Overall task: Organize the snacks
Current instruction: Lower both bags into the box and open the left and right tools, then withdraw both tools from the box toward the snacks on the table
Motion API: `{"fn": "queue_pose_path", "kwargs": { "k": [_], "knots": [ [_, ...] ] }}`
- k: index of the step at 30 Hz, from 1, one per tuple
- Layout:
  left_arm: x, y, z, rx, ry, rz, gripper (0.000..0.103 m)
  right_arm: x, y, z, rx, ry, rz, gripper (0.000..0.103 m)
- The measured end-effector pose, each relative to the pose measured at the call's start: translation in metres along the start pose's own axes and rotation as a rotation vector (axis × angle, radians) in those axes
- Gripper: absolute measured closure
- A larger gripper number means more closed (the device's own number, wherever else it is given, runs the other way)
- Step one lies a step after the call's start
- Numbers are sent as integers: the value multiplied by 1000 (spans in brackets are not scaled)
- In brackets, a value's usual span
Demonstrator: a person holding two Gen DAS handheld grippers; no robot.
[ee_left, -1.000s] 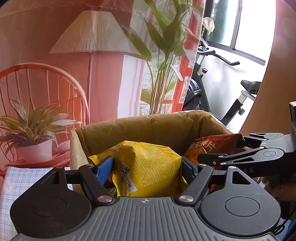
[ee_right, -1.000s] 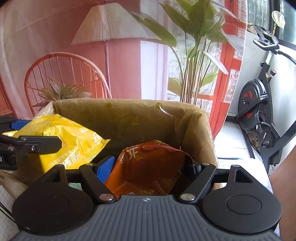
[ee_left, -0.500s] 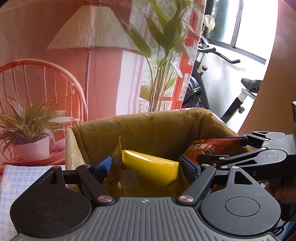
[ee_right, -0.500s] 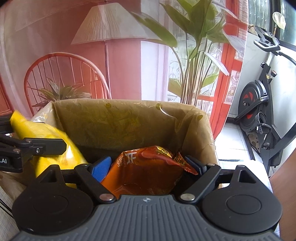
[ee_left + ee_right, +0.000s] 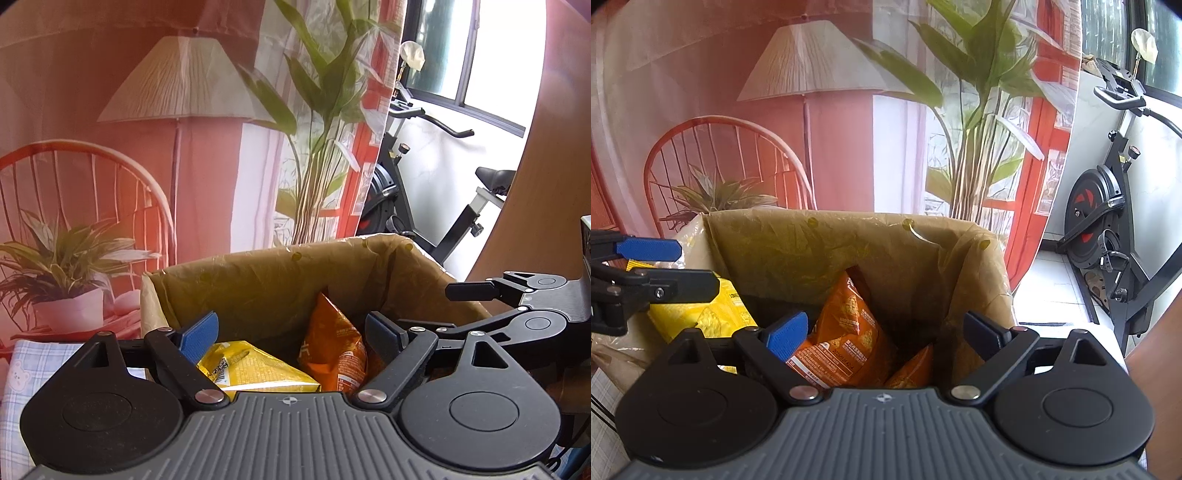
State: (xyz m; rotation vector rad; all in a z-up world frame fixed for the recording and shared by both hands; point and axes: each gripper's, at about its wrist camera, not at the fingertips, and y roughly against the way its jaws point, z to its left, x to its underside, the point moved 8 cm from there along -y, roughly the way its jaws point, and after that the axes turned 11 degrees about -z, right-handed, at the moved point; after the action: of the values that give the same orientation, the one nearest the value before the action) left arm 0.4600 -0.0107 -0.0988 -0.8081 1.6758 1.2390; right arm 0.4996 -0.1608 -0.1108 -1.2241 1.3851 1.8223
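Jaws on both tools stand wide with nothing between them. Left gripper [image 5: 290, 334] hangs over the near edge of the lined box [image 5: 266, 273], its blue pads [image 5: 197, 334] spread apart above the yellow snack bag [image 5: 255, 371], which lies flat inside the box toward its left wall. Right gripper [image 5: 886, 330] hangs over the same near edge, farther toward the box's right wall, equally spread; below it the orange snack bag [image 5: 846, 328] stands tilted inside the box, its top corner leaning toward the back wall. A second orange packet [image 5: 912, 369] shows just beside it, low in the box and partly hidden by the tool body. From the right wrist view, the left gripper [image 5: 661, 266] reaches in over the box's left wall, above the yellow snack bag [image 5: 701, 315]. The box has a thin brownish plastic liner folded over its rim. Left of the box lies a blue checked cloth [image 5: 26, 369] on the tabletop. Behind the box hangs a printed backdrop [image 5: 110, 110] of a lamp, chair and plants, and to the box's right, beyond it, stands an exercise bike [image 5: 1108, 214].
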Motion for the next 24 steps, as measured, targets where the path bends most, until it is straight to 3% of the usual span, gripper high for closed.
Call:
{"fn": "queue_pose_path", "kwargs": {
  "k": [11,24],
  "knots": [
    [-4,28,-1,-8,-9,-48,16,-1,28,3,-8,-7,-55,9],
    [-1,88,-1,-29,-45,-84,16,4,96,7,-39,-51,-163,9]
  ]
}}
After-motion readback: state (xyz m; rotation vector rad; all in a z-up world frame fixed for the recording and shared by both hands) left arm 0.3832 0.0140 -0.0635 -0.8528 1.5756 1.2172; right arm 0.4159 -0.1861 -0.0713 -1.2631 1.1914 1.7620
